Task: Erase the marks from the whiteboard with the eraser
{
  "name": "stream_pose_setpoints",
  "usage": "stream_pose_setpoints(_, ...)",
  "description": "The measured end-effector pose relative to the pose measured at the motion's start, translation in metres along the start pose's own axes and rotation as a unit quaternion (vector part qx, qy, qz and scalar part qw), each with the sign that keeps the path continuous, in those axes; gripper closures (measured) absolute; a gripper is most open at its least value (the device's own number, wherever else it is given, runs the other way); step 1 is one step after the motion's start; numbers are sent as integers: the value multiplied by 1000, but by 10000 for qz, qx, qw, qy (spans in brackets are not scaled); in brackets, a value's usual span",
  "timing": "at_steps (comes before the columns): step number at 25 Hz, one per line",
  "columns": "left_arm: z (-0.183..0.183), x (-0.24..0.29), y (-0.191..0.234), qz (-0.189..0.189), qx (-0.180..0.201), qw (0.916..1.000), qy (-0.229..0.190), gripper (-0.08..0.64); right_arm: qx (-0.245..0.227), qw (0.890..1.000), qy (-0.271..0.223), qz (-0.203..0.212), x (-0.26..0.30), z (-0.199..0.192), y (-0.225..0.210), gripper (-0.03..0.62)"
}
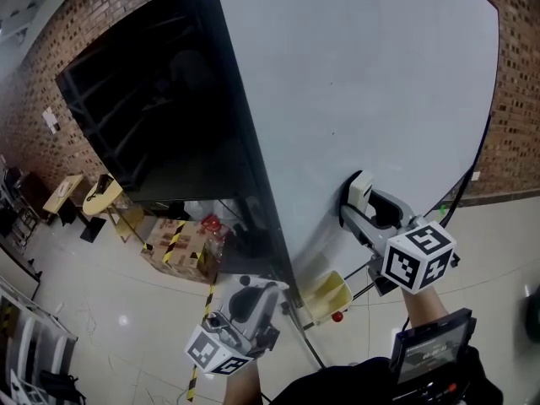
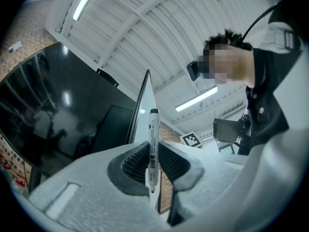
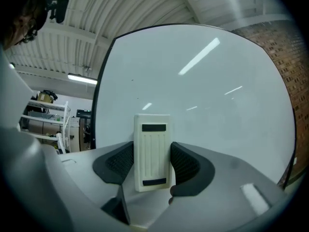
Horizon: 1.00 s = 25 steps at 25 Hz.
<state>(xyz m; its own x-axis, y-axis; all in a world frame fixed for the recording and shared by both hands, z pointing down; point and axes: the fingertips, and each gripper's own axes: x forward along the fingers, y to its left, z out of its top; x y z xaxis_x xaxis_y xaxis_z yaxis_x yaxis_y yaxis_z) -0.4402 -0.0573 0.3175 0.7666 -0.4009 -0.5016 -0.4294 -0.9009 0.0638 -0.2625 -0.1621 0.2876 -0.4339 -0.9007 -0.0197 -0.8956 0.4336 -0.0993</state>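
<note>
the eraser is clamped in your right tongs, close to the lower part of the whiteboard. no marks show on it, so erasing looks about finished. your left tongs pinch a marker, low on the left.

Between the right jaws, a cream rectangular plastic eraser with black bars; between the left jaws, a white black-ended marker pen.
</note>
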Motion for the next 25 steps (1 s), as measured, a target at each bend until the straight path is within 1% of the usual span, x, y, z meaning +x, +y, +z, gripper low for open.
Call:
stream_pose_setpoints(4,3,-3,3,2,-12,10000,-58,502,-222,9986,19,482,8,4,54,350)
stream_pose_setpoints(6,5,-5,3,20,-32,10000,-81,502,-302,9963,63,799,11,5,82,350)
stream_pose_setpoints(10,9,0,3,27,-67,9999,-80,502,-428,9865,235,1562,16,2,133,350)
stream_pose_setpoints(12,8,2,2,7,-80,9999,-76,502,-388,9806,305,1899,16,-2,146,350)
stream_pose_setpoints(14,4,3,4,-21,-85,9999,-64,502,-394,9788,322,1984,18,-10,144,350)
stream_pose_setpoints(16,1,5,5,-54,-79,9999,-34,502,-371,9821,318,1817,17,-14,122,350)
stream_pose_setpoints(18,-1,9,5,-86,-66,9999,4,502,-240,9883,274,1478,13,-13,83,350)
stream_pose_setpoints(20,-3,12,5,-114,-58,9999,52,502,1,9943,241,1036,7,-17,34,350)
stream_pose_setpoints(22,-6,12,5,-145,-67,9998,91,502,244,9982,226,497,0,-25,-18,350)
stream_pose_setpoints(24,-6,14,3,-159,-73,9998,129,502,507,9985,207,62,-7,-30,-60,350)
stream_pose_setpoints(25,-6,15,3,-152,-77,9997,147,502,622,9979,188,-62,-9,-31,-74,350)
